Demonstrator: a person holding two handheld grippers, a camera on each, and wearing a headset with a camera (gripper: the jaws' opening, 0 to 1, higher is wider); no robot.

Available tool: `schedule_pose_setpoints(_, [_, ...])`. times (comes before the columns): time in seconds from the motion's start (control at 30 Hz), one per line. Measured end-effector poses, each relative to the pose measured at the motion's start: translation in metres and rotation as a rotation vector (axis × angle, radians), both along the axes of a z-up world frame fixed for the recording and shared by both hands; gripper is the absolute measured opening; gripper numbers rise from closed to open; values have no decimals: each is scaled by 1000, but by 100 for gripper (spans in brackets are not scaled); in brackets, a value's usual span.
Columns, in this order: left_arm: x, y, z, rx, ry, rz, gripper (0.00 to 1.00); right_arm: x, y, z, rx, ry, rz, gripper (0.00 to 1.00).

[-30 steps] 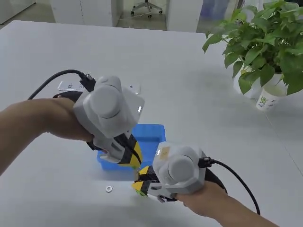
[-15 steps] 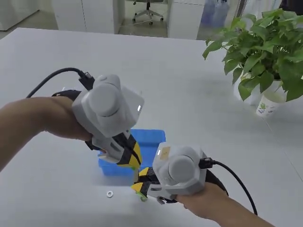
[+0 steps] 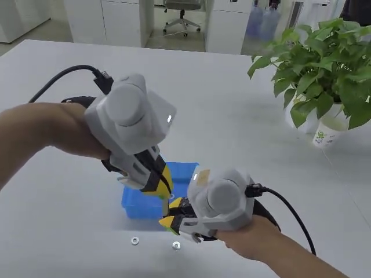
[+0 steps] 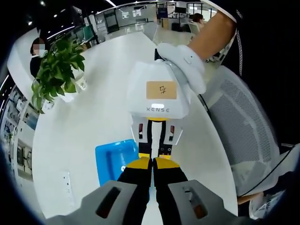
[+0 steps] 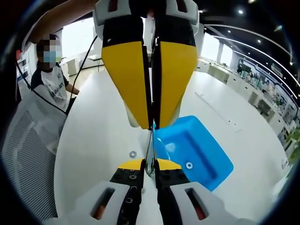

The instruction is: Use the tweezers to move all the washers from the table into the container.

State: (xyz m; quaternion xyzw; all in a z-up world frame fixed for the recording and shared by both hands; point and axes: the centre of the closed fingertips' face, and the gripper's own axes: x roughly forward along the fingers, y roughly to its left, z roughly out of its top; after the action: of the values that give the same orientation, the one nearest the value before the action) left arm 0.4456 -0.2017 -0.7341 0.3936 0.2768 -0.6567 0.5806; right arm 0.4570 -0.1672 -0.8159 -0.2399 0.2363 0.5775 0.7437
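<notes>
Moved up a little, right gripper point(image 3: 168, 223), uncovering a second washer point(image 3: 176, 245) on the table point(image 3: 243, 121). Squeezed narrow with left gripper point(image 3: 163, 187) on thin tweezers point(image 5: 150, 140) by blue container point(image 3: 139, 204). Marked "XENSE" on white shell point(image 4: 158, 89).

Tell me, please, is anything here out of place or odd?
Nothing is spilled or damaged. One oddity: the left tool and the right tool both clamp the same tweezers. Two washers lie on the table, outside the container.

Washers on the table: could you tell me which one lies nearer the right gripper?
The washer just below the right gripper; the other washer lies farther left.
</notes>
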Motion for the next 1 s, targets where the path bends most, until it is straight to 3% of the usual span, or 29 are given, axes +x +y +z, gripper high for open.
schedule_pose_setpoints(0.5, [19,-1,17,1,-31,-16,5,22,-1,17,-11,-32,-11,11])
schedule_pose_setpoints(1.0, [40,-4,8,-2,-69,-18,5,49,-4,10,-1,-49,-36,11])
